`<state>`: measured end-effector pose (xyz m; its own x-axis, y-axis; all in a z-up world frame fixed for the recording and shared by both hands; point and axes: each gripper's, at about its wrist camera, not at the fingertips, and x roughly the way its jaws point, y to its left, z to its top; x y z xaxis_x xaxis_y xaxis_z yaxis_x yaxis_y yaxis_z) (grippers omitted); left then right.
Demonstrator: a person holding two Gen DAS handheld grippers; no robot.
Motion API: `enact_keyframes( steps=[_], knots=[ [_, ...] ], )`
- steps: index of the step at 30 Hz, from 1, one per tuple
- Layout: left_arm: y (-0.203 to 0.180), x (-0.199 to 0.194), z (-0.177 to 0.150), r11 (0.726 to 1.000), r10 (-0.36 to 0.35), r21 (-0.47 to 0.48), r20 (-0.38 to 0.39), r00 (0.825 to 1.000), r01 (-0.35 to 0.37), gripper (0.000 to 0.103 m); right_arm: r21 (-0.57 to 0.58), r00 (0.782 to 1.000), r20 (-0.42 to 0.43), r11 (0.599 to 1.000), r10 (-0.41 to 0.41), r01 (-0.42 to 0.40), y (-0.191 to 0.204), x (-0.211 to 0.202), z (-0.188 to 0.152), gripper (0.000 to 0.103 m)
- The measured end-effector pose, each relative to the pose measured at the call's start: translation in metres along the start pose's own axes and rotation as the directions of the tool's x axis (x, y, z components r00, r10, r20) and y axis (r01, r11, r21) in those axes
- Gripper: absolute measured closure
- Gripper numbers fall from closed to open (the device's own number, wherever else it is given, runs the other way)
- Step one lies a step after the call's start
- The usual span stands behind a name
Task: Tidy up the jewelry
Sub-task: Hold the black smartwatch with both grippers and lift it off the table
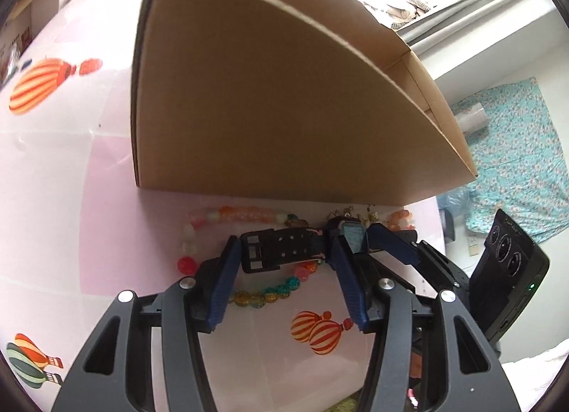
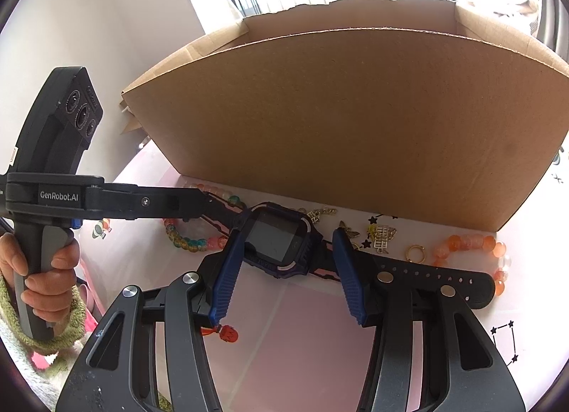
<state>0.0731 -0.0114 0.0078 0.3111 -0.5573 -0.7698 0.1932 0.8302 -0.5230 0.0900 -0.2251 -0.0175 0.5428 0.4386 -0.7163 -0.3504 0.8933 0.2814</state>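
A dark smartwatch [image 2: 275,239] with a black perforated strap [image 2: 441,278] lies on the pink table in front of a cardboard box [image 2: 348,120]. My right gripper [image 2: 286,262] is open, its blue fingers either side of the watch face. My left gripper [image 1: 284,262] is open around the watch's buckle strap [image 1: 281,250]; in the right wrist view it reaches in from the left [image 2: 199,204]. A multicoloured bead bracelet [image 1: 263,292], an orange-pink bead bracelet [image 2: 473,246], a gold ring [image 2: 414,253] and small gold charms [image 2: 382,234] lie around the watch.
The tall box wall [image 1: 284,99] stands just behind the jewelry. The tablecloth [image 1: 53,170] has balloon prints. The table's right edge is near, with a teal floral cloth [image 1: 515,163] beyond. A person's hand [image 2: 46,280] holds the left gripper handle.
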Motion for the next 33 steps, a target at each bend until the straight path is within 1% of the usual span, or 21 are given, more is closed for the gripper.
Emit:
enact_keyframes(
  steps=[2,3,4,5,6,9,11,15,17,18,19,22,23,24,26,28,29,33],
  knots=[
    [-0.003,-0.002,-0.001,1.0,0.005,0.011,0.021,1.0,-0.006,0.052,-0.002,1.0,0.0,1.0,-0.001,0.001,0.0,0.0,0.0,0.054],
    [-0.005,-0.004,-0.001,1.0,-0.008,0.018,0.032,0.999,0.007,0.053,-0.002,1.0,0.001,1.0,-0.003,0.003,0.002,0.001,0.0,0.054],
    [-0.008,-0.002,0.0,0.999,-0.033,0.028,0.038,0.999,0.032,0.058,-0.004,1.0,0.001,1.0,0.0,0.0,0.002,0.001,0.0,0.054],
    [-0.012,0.0,0.0,0.998,-0.051,0.036,0.032,0.998,0.05,0.06,-0.006,1.0,0.002,1.0,-0.001,0.001,0.002,0.001,-0.001,0.054],
    [-0.015,0.0,-0.002,0.998,-0.045,0.05,0.031,0.999,0.043,0.062,-0.006,1.0,0.002,1.0,-0.001,0.001,0.002,0.001,-0.001,0.054],
    [-0.025,0.003,-0.005,0.994,0.002,0.108,0.035,0.999,-0.005,0.076,-0.005,1.0,0.005,1.0,-0.001,0.001,0.0,0.002,-0.002,0.054],
    [-0.021,0.002,-0.006,0.992,0.033,0.121,0.042,0.999,-0.038,0.076,-0.005,1.0,0.007,1.0,-0.002,0.002,0.0,0.002,-0.003,0.054],
    [-0.021,-0.01,-0.009,0.978,0.136,0.15,0.089,0.987,-0.148,0.076,-0.005,1.0,0.008,1.0,-0.002,0.002,0.0,0.003,-0.003,0.054],
    [-0.015,-0.013,-0.008,0.975,0.164,0.135,0.08,0.983,-0.174,0.072,-0.004,1.0,0.009,1.0,-0.002,0.002,0.001,0.003,-0.004,0.054],
    [-0.012,-0.013,-0.008,0.974,0.179,0.128,0.073,0.981,-0.187,0.064,-0.004,1.0,0.01,1.0,-0.003,0.003,0.001,0.004,-0.004,0.054],
    [-0.009,-0.012,-0.008,0.972,0.197,0.119,0.069,0.978,-0.204,0.059,-0.004,1.0,0.01,1.0,-0.003,0.003,0.001,0.003,-0.004,0.054],
    [0.001,-0.01,-0.004,0.97,0.214,0.105,0.04,0.976,-0.217,0.056,-0.004,1.0,0.01,1.0,-0.001,0.001,0.0,0.003,-0.004,0.054],
    [0.003,-0.008,-0.003,0.973,0.208,0.102,0.022,0.978,-0.209,0.055,-0.004,1.0,0.011,1.0,-0.002,0.002,0.0,0.003,-0.004,0.054],
    [0.003,-0.008,-0.003,0.973,0.202,0.105,0.028,0.979,-0.204,0.055,-0.004,1.0,0.011,1.0,-0.002,0.002,0.0,0.003,-0.004,0.054],
    [0.003,-0.006,-0.001,0.977,0.183,0.112,0.008,0.983,-0.183,0.054,-0.004,1.0,0.011,1.0,-0.002,0.002,0.0,0.003,-0.004,0.054],
    [0.004,-0.005,0.0,0.977,0.176,0.118,0.005,0.984,-0.175,0.05,-0.003,1.0,0.012,1.0,-0.002,0.002,0.0,0.003,-0.005,0.054],
    [0.004,-0.005,0.001,0.978,0.172,0.12,0.001,0.985,-0.171,0.05,-0.002,1.0,0.013,1.0,-0.001,0.001,0.0,0.003,-0.005,0.054],
    [0.014,-0.011,0.004,0.988,0.129,0.084,-0.008,0.992,-0.128,0.049,0.0,1.0,0.013,1.0,0.0,0.0,0.0,0.002,-0.005,0.054]
  ],
)
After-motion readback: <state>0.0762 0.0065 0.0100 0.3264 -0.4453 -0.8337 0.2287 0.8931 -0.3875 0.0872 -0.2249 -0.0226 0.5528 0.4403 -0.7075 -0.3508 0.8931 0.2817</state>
